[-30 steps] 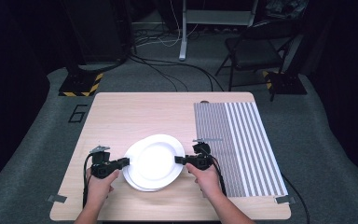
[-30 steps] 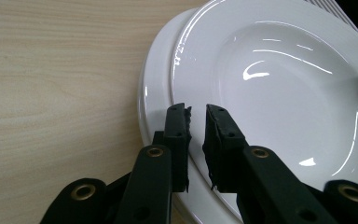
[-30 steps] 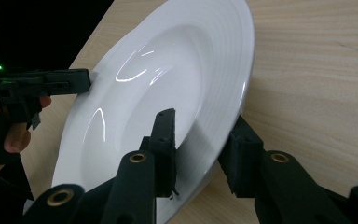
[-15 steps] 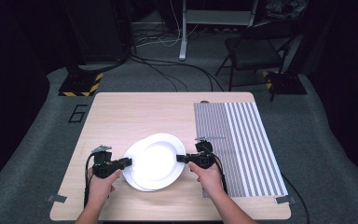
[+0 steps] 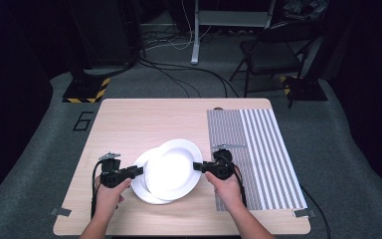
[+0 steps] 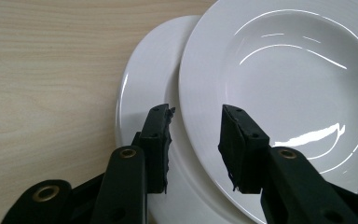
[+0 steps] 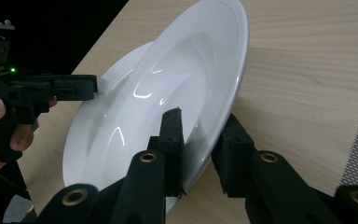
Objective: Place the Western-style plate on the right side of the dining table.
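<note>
Top plate (image 5: 173,168) tilts, right claw (image 5: 197,166) clamping its rim; left claw (image 5: 138,171) just parted, seemingly untouching.

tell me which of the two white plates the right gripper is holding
The upper round white ceramic plate, its rim pinched by the right gripper and tilted. The lower white plate lies flat on the table.
</note>
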The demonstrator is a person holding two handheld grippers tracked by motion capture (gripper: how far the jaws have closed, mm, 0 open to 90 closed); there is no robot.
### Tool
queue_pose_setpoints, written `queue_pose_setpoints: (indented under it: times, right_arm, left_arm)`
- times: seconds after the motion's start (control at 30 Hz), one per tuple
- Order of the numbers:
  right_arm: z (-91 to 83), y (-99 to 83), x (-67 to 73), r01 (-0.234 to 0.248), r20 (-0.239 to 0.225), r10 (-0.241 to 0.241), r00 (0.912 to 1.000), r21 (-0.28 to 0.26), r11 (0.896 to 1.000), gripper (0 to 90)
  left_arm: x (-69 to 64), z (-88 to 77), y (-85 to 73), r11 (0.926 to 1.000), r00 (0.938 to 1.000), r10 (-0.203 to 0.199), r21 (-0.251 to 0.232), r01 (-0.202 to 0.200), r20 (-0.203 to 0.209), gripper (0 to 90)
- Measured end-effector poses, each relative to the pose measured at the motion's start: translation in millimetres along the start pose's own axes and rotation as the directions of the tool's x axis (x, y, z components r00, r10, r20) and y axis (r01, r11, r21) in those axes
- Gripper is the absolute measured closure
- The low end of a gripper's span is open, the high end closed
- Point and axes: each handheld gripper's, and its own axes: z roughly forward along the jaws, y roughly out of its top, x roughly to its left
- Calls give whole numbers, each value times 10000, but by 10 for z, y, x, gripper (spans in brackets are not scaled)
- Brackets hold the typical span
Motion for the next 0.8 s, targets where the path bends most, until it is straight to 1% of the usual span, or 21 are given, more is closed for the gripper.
queue_pose_setpoints:
  times: [0.07, 0.13, 0.17, 0.2, 0.23, 0.3, 0.33, 0.37, 0.4, 0.43, 0.47, 0.5, 0.6, 0.7, 0.77, 0.8]
  right_arm:
    - [-12, -7, 11, -29, 98, 29, 9999, -67, 10000, 740]
    - [-20, -9, 11, -14, 50, 15, 10000, -109, 9999, 741]
    - [-24, -10, 1, 58, 23, -57, 10000, -111, 9999, 740]
    - [-28, -14, -4, -9, 30, 9, 10000, -102, 9999, 740]
    - [-29, -18, -13, -89, 10, 89, 10000, -103, 9999, 739]
    - [-30, -29, -45, -251, -42, 250, 9997, -82, 9997, 734]
    - [-30, -29, -45, -251, -42, 250, 9997, -82, 9997, 734]
    - [-31, -42, -91, -479, -152, 478, 9987, -102, 9988, 734]
    - [-34, -44, -103, -554, -153, 553, 9984, -84, 9984, 735]
    - [-37, -45, -113, -628, -226, 625, 9978, -105, 9980, 735]
    - [-42, -46, -120, -601, -244, 598, 9979, -95, 9981, 735]
    - [-44, -48, -123, -607, -236, 605, 9979, -92, 9981, 735]
    - [-40, -60, -141, -662, -290, 657, 9974, -160, 9977, 735]
    - [-42, -72, -168, -828, -381, 821, 9959, -154, 9965, 735]
    - [-43, -76, -176, -895, -421, 888, 9952, -131, 9959, 735]
    - [-42, -87, -194, -943, -435, 936, 9947, -149, 9954, 733]
  left_arm:
    - [-26, 23, 7, 9999, 9999, 103, 13, -103, 90, 625]
    - [-36, 32, 7, 9999, 9998, 101, 65, -102, 143, 617]
    - [-50, 52, 9, 9997, 9997, 160, 157, -163, 204, 611]
    - [-61, 61, 8, 9998, 9997, 104, 171, -107, 206, 609]
    - [-61, 70, 10, 9997, 9997, 149, 176, -152, 213, 606]
    - [-71, 85, 12, 9998, 9996, -10, 178, 6, 273, 599]
    - [-71, 85, 12, 9998, 9996, -10, 178, 6, 273, 596]
    - [-69, 90, 15, 9997, 9995, -78, 219, 71, 312, 593]
    - [-60, 92, 18, 9997, 9993, -14, 224, 6, 362, 590]
    - [-60, 94, 21, 9997, 9992, -38, 246, 29, 392, 587]
    - [-71, 102, 21, 9997, 9990, -157, 200, 149, 408, 585]
    - [-75, 110, 21, 9997, 9990, -179, 176, 172, 413, 582]
    - [-78, 121, 26, 9995, 9988, -154, 272, 142, 466, 570]
    - [-100, 149, 27, 9991, 9985, -233, 358, 215, 502, 559]
    - [-98, 154, 30, 9991, 9984, -171, 396, 149, 543, 558]
    - [-107, 160, 30, 9987, 9981, -280, 440, 256, 547, 557]
